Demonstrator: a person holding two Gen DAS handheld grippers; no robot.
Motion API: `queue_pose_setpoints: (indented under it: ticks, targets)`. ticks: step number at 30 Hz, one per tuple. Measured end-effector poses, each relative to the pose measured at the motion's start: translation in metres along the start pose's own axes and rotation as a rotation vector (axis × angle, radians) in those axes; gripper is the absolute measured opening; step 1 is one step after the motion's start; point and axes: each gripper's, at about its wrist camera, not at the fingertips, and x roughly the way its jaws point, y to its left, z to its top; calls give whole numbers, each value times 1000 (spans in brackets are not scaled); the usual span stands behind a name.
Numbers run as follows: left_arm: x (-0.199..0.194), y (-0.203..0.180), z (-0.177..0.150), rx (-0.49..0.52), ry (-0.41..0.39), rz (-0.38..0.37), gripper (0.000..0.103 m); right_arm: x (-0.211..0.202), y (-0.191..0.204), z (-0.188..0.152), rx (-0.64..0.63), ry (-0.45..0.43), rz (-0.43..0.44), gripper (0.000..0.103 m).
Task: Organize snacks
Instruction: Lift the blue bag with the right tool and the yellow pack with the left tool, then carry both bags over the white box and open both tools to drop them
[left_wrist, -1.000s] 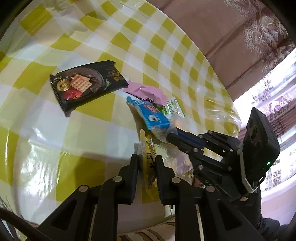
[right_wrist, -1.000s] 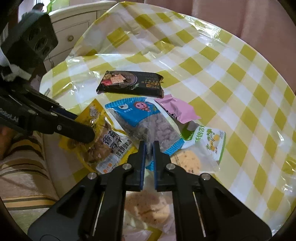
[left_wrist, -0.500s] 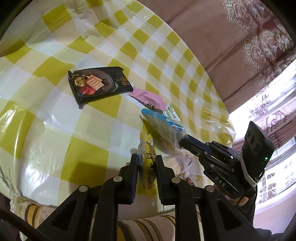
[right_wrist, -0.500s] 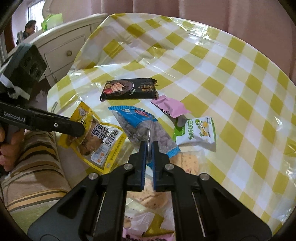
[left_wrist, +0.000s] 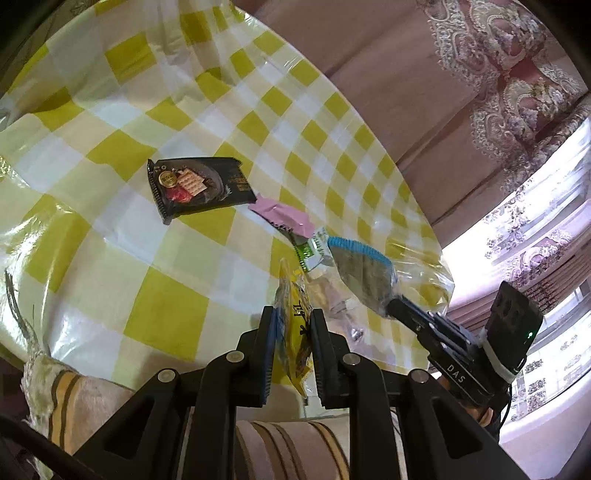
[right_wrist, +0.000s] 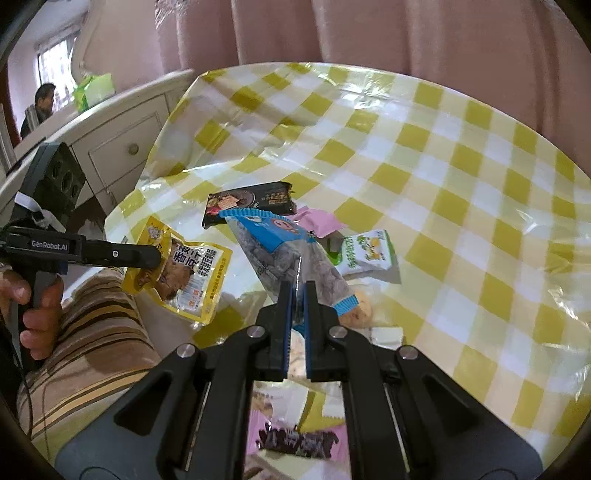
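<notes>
My left gripper (left_wrist: 291, 325) is shut on a yellow snack bag (left_wrist: 293, 332), held edge-on above the table's near edge; from the right wrist view that yellow bag (right_wrist: 188, 273) hangs from the left gripper (right_wrist: 157, 256). My right gripper (right_wrist: 297, 291) is shut on a blue-trimmed clear bag of dark snacks (right_wrist: 284, 251), lifted off the table. The left wrist view shows this blue bag (left_wrist: 364, 273) hanging from the right gripper (left_wrist: 393, 306).
On the yellow checked tablecloth (right_wrist: 461, 192) lie a black cracker pack (right_wrist: 251, 203), a pink packet (right_wrist: 321, 225), a green-white packet (right_wrist: 365, 251) and clear-wrapped cookies (right_wrist: 360, 308). More packets (right_wrist: 295, 439) lie below my right gripper. A striped cushion (right_wrist: 92, 347) and a white cabinet (right_wrist: 122, 147) are at left.
Both grippers have risen with their bags; the blue bag and the yellow bag now hang clear of the table. The views have pulled back, showing more of the table and curtains.
</notes>
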Motion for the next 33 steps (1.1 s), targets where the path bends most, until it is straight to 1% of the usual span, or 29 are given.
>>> queue_pose_setpoints:
  ticks: [5, 13, 17, 24, 33]
  targets:
    - [-2, -20, -8, 32, -4, -28, 19, -24, -10, -15, 58, -19, -39, 7]
    - [12, -70, -30, 110, 45, -91, 19, -74, -39, -48, 171, -35, -137, 7]
    - [27, -99, -43, 154, 91, -118, 19, -103, -58, -73, 237, -27, -208, 7]
    - [60, -154, -71, 241, 187, -170, 19, -154, -88, -116, 344, -21, -300, 7]
    - [101, -218, -112, 350, 320, -234, 19, -204, -122, -171, 471, 8, -433, 7]
